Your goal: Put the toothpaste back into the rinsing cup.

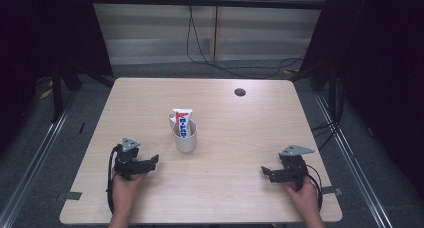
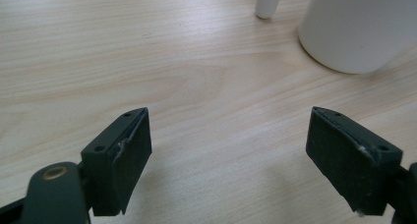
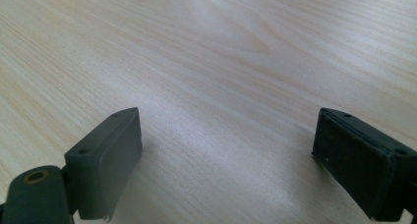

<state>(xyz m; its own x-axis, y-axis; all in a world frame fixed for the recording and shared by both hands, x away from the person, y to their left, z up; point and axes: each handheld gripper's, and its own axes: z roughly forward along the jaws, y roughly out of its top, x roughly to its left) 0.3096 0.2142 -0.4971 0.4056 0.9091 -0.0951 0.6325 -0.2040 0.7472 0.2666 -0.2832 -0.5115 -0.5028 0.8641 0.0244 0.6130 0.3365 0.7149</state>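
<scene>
A white mug [image 1: 185, 138] stands upright near the middle of the wooden table [image 1: 240, 133], with a red, white and blue tube [image 1: 183, 122] sticking up out of it. My left gripper [image 1: 150, 162] rests on the table to the mug's front left, open, with nothing between its jaws. In the left gripper view the mug [image 2: 361, 25] sits at the top right, beyond the open gripper [image 2: 231, 150]. My right gripper [image 1: 266, 172] rests at the front right, open and empty, well away from the mug. The right gripper [image 3: 226, 160] has bare wood between its jaws.
A round dark cable hole [image 1: 240, 92] sits near the table's far right. Cables [image 1: 210, 58] trail on the floor behind the table. Dark curtains and metal rails flank both sides.
</scene>
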